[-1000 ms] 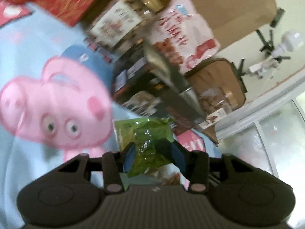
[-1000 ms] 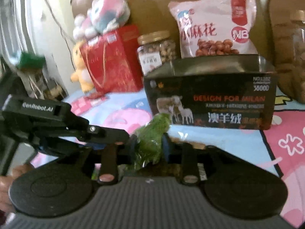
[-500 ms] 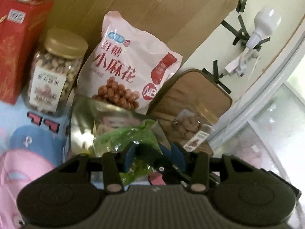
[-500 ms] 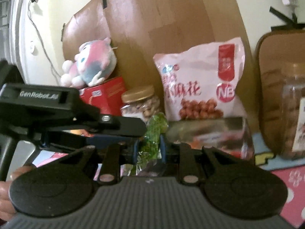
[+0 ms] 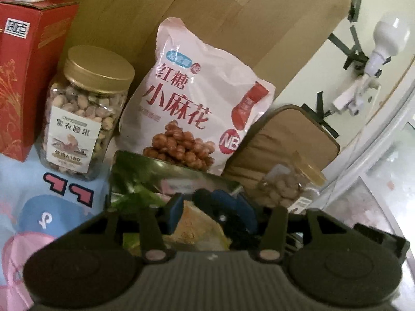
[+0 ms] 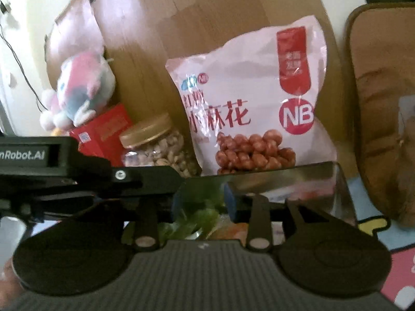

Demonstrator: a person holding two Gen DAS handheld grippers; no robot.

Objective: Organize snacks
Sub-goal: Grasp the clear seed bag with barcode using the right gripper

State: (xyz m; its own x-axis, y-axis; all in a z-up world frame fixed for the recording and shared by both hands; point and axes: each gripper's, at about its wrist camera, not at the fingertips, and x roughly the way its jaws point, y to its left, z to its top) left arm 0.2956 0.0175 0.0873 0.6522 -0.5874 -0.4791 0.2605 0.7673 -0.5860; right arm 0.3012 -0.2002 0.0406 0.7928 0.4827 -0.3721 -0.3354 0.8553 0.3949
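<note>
- The green snack packet [image 6: 199, 217] lay just below and ahead of the right gripper [image 6: 203, 202], inside the open metal tin [image 6: 339, 181], among other wrappers.
- That gripper's jaws were opening, with the packet under them and the pads apparently off it (blur hides any last contact).
- The left gripper [image 5: 207, 211] hovered over the same tin [image 5: 135, 165], its jaws partly apart and nothing clearly pinched; a green edge [image 5: 140, 197] showed to its left.
- The step looked like the drop into the tin; next would be lifting both grippers clear.
- Beyond the tin stood the pink snack bag [image 6: 256, 108], with the nut jar [image 5: 85, 114] further left.
</note>
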